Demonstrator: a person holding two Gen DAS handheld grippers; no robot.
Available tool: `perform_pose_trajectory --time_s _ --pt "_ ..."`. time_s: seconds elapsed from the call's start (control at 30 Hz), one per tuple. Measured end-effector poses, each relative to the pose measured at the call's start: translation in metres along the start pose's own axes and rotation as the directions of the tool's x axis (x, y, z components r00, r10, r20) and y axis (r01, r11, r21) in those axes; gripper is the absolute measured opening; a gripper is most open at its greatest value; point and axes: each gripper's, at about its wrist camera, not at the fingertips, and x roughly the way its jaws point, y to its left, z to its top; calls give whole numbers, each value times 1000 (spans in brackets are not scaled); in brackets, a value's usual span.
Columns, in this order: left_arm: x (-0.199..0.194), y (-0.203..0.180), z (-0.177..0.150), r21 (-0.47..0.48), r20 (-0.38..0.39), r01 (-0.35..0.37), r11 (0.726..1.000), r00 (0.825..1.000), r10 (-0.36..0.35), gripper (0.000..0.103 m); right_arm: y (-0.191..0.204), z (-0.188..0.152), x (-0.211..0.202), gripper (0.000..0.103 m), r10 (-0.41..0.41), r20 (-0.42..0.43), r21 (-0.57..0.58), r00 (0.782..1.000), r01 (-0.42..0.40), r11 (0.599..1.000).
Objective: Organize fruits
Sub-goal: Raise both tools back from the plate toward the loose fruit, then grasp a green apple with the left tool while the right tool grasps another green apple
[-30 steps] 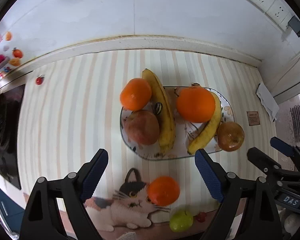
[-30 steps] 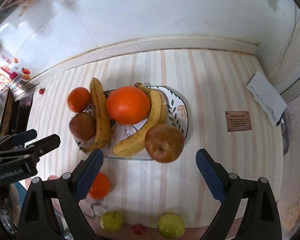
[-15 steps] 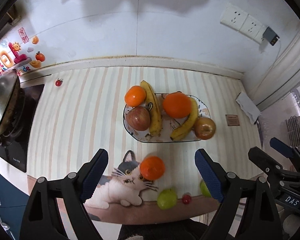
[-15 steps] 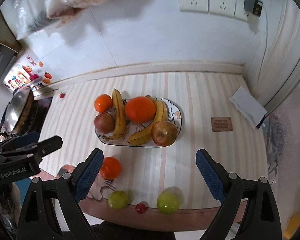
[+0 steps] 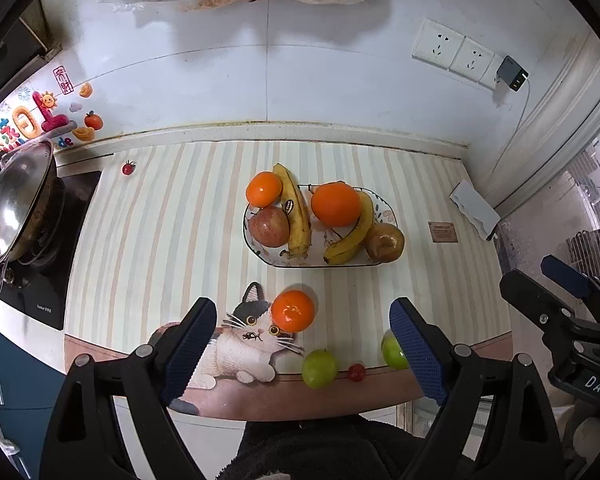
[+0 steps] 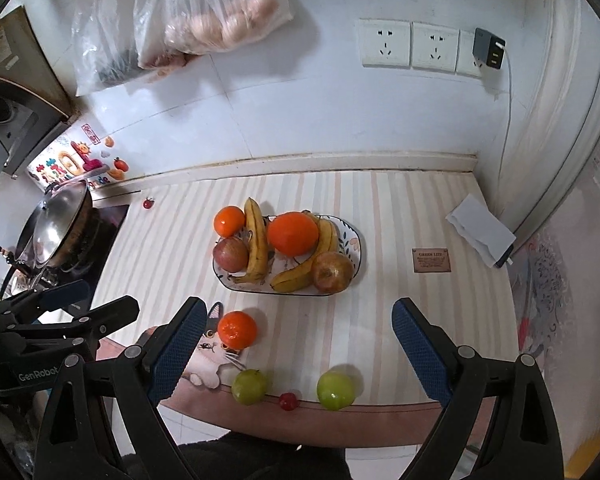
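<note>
An oval patterned plate [image 5: 388,213] [image 6: 355,240] on the striped counter holds two oranges, two bananas and two red apples. A loose orange [image 5: 292,311] [image 6: 237,329] lies on the cat print in front of the plate. Two green apples [image 6: 250,386] [image 6: 335,391] and a small red fruit [image 6: 288,401] sit at the counter's front edge. My left gripper [image 5: 302,354] and my right gripper [image 6: 296,354] are both open and empty, held high above and in front of the counter.
A pan with a steel lid [image 5: 16,196] stands on the hob at the left. A folded white cloth [image 6: 480,230] and a small brown card [image 6: 431,260] lie at the right. Plastic bags [image 6: 212,12] hang on the wall. A small red item [image 5: 128,168] lies near the back.
Both grippers have pulled back and up from the plate, so the whole counter and the wall now show. The fruit has not moved.
</note>
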Motion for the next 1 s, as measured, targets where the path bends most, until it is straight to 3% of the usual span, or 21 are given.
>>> perform_pose_trajectory --time_s 0.2,0.3,0.53,0.6,0.67,0.7,0.83,1.0 --pt "-1 2 -4 -14 4 5 1000 1000 -5 89 -4 -3 2 96 36 -14 18 999 -36 999" --pt "8 6 -7 -28 -6 1 1000 1000 -2 89 -12 -8 20 96 57 -66 37 996 -55 998" --pt "70 16 -26 -34 -141 -6 999 990 1 89 -46 -49 94 96 59 -239 118 969 -32 992" --pt "95 14 -37 -32 -206 7 999 979 -13 89 -61 -68 119 91 66 -289 162 955 -20 987" --pt "122 10 -51 -34 -289 22 999 957 -31 89 -75 -87 144 73 100 -345 216 933 -25 976" --pt "134 9 -56 -42 -323 33 999 945 -45 89 -79 -92 152 71 109 -359 232 927 -24 973" --pt "186 -3 -75 -24 -445 60 998 893 -64 89 -88 -118 181 71 125 -420 259 899 -13 966" --pt "229 -17 -89 -6 -520 80 997 851 -72 88 -87 -133 211 71 121 -468 249 875 -1 969"
